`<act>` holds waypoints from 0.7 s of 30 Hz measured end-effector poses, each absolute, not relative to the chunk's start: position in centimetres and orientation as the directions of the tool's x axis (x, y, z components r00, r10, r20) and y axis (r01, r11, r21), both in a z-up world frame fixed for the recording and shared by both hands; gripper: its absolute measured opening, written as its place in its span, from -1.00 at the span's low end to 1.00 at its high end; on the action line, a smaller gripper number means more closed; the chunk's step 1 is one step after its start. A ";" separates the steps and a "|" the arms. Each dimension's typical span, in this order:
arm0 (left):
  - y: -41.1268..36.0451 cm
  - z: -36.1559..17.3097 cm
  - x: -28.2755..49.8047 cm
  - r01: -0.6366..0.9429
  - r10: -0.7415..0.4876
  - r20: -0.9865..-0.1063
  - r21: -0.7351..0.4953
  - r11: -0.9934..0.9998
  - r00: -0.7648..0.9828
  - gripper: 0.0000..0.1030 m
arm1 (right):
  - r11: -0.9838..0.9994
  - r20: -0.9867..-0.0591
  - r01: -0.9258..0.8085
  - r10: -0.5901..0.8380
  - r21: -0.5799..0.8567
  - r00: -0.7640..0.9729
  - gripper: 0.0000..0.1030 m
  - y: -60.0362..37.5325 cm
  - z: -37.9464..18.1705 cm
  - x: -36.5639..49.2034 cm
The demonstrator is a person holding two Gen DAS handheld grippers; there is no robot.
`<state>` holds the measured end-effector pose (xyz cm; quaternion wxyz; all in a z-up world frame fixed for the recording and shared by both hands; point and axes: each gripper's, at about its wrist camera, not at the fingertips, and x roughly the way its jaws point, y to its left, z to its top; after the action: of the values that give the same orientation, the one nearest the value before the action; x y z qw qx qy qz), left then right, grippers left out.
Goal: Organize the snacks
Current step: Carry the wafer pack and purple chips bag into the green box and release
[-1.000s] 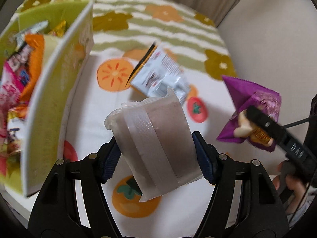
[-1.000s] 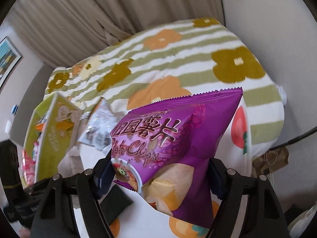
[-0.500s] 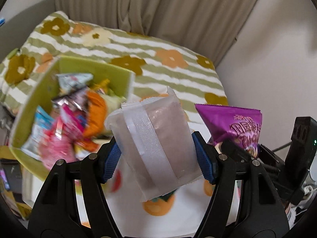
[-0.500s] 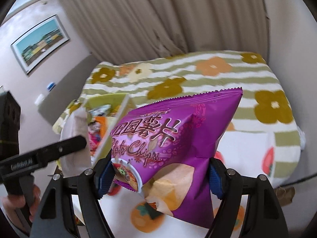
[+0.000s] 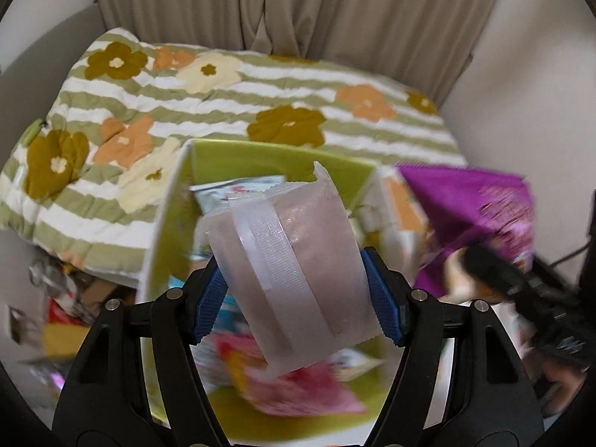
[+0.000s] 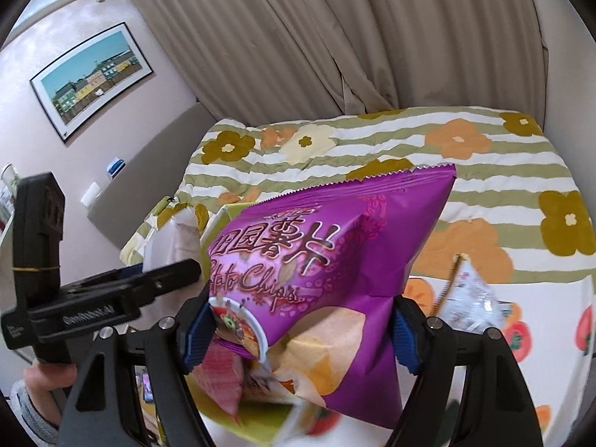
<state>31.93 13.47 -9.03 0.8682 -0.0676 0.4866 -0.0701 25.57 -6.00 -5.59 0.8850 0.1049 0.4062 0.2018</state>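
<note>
Both packs are held clear above the green box point(image 5: 169, 231) on the bed, likely so each can drop in among the snacks there. The left hand-held gripper point(image 5: 298, 298) clamps a pale pouch point(image 5: 298, 260) over the box's middle; the right hand-held gripper point(image 6: 298, 329) clamps a purple chip bag point(image 6: 327, 253) over its right edge. A second ago the box sat off to the left, and both packs have since swung across to it. One silver packet point(image 6: 473, 298) lies on the bed, right.

Both grippers point(image 5: 298, 298) point(image 6: 301, 331) showing black frames, blue ribbed pads point(image 5: 383, 313), silver screws; grey knit sleeve point(image 6: 29, 409) peeking out at left wrist.
</note>
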 end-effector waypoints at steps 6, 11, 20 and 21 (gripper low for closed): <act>15.1 -13.8 35.4 0.141 -0.195 -0.889 -0.149 0.979 0.415 0.33 | 0.916 -0.699 -0.183 0.392 0.358 0.598 0.45 -3.3 -6.8 26.8; 16.1 -14.6 35.5 0.140 -0.152 -0.880 -0.098 0.985 0.450 0.94 | 0.928 -0.728 -0.141 0.359 0.345 0.585 0.45 -2.1 -7.8 27.8; 17.6 -14.7 33.0 0.068 -0.175 -0.878 -0.162 0.985 0.445 0.94 | 0.927 -0.739 -0.199 0.373 0.317 0.561 0.45 -0.9 -8.4 29.4; 17.8 -14.7 32.8 0.063 -0.181 -0.877 -0.171 0.983 0.446 0.94 | 0.926 -0.741 -0.209 0.378 0.315 0.555 0.45 -0.7 -8.5 29.8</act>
<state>32.81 17.75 -14.70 0.8484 -0.0563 0.5215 -0.0718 29.82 -0.68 -8.49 0.8766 0.0955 0.4409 0.1674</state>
